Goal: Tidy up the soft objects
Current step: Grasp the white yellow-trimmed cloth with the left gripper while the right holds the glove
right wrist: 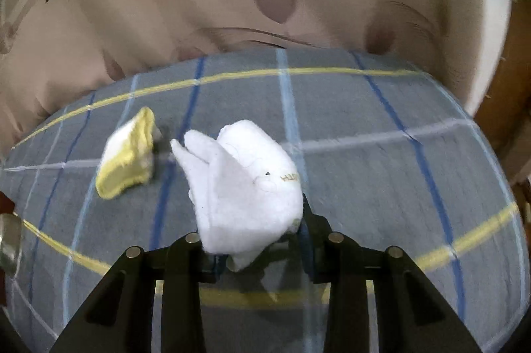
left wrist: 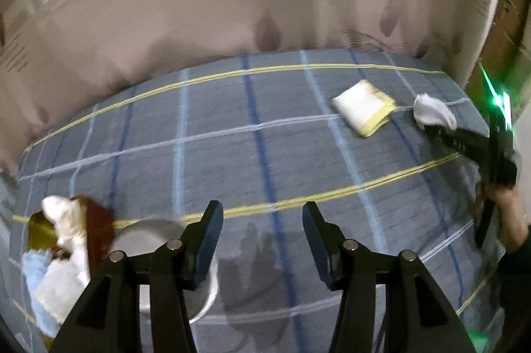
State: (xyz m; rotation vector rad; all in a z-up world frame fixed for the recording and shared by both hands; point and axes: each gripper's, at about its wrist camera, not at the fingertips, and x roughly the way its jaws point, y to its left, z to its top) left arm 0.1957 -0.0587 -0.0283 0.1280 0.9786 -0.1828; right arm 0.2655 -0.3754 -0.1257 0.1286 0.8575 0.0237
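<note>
My right gripper [right wrist: 255,240] is shut on a white cloth [right wrist: 245,183] and holds it above the plaid bed sheet [right wrist: 365,173]; the cloth hides the fingertips. In the left wrist view this gripper [left wrist: 464,140] shows at the right with the white cloth [left wrist: 433,114] at its tip. A folded white and yellow cloth [right wrist: 127,157] lies on the sheet to the left of the held cloth, and also shows in the left wrist view [left wrist: 365,107]. My left gripper [left wrist: 262,240] is open and empty above the sheet [left wrist: 232,133].
At the lower left of the left wrist view a pile of soft things [left wrist: 63,250] lies by a white round container [left wrist: 186,273]. A beige patterned quilt [left wrist: 232,4] rises behind the sheet. A wooden edge [right wrist: 507,80] shows at right.
</note>
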